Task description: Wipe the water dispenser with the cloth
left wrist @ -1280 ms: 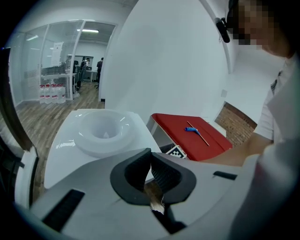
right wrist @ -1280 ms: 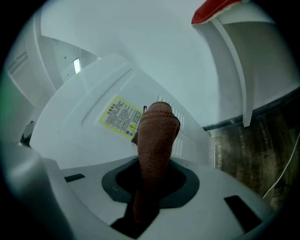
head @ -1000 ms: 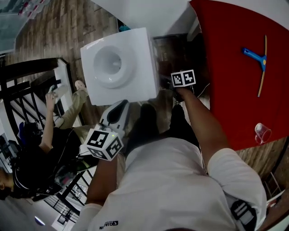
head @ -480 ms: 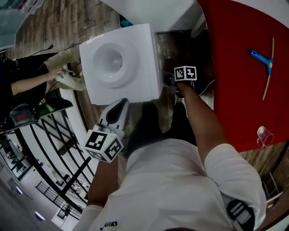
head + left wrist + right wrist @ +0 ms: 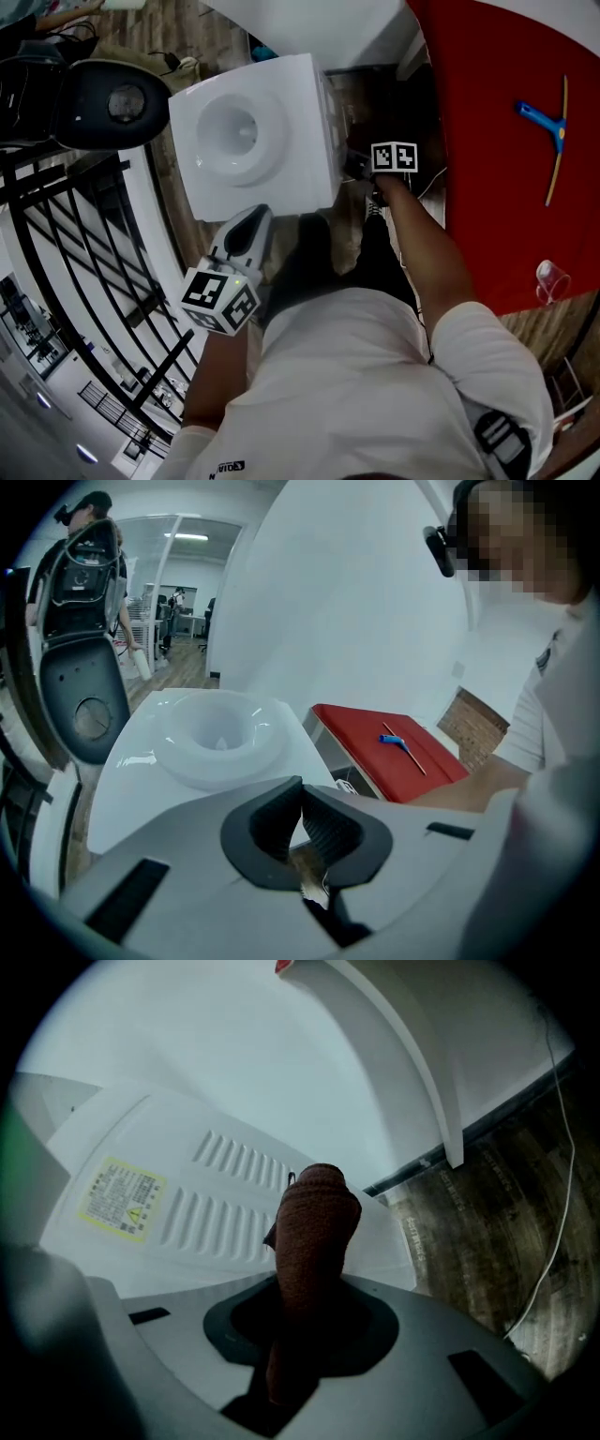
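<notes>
The white water dispenser (image 5: 248, 131) stands below me, its round bottle socket (image 5: 217, 735) facing up. My right gripper (image 5: 361, 169) is low against the dispenser's right-hand side and shut on a brown cloth (image 5: 314, 1222). In the right gripper view the cloth's folded end rests against the ribbed vent panel (image 5: 220, 1208) near a yellow label (image 5: 117, 1194). My left gripper (image 5: 246, 225) hovers just in front of the dispenser's near edge. It is shut, its dark pads (image 5: 323, 829) together with nothing between them.
A red table (image 5: 487, 187) runs along the right, carrying a blue-headed squeegee (image 5: 547, 127) and a glass (image 5: 547, 277). A black chair (image 5: 103, 94) and a black railing (image 5: 84, 244) stand at the left. A white wall curves behind the dispenser; a thin cable (image 5: 553, 1232) lies on the wood floor.
My right gripper has slid a little toward me along the dispenser's side with the cloth. The left gripper has barely moved. At the left, a seated person left the view and a black chair appeared.
</notes>
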Tool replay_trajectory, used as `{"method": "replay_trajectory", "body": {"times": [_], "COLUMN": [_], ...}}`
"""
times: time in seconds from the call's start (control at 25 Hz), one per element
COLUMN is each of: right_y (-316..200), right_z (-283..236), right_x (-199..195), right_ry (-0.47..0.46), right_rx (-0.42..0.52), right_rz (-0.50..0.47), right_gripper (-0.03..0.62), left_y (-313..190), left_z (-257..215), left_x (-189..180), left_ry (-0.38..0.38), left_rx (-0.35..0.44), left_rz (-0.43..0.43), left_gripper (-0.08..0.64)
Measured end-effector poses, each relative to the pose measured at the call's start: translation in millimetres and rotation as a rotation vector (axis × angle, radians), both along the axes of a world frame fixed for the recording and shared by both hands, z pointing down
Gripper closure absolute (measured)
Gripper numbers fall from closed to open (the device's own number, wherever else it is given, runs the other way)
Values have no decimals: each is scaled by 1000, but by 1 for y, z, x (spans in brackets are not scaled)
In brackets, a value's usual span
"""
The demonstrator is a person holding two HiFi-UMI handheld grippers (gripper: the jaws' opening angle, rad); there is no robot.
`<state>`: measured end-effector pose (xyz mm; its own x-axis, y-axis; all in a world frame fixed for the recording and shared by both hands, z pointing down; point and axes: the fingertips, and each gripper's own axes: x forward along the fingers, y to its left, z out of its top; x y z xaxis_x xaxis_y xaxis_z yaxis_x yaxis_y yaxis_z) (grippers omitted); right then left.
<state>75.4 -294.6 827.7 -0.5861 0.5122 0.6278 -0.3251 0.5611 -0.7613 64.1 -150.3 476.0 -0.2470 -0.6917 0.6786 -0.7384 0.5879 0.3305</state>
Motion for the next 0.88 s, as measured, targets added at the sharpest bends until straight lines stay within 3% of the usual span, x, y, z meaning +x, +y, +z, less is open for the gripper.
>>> {"method": "replay_trajectory", "body": {"times": [0.28, 0.6, 0.88], "right_y": [-15, -22, -32], "right_z": [-99, -244, -265], "right_x": [-12, -70, -103], "right_ry": [-174, -517, -569], "right_rx": [-32, -116, -56], "right_rz": [-18, -117, -161], "right_gripper": [506, 506, 506], "left_y": [-5, -9, -10], "left_z": [-1, -5, -6], "left_x": [-5, -10, -12], "left_ry": [-9, -20, -29], "left_rx": [9, 17, 19], "left_rz": [22, 35, 40], "left_gripper": [560, 560, 561]}}
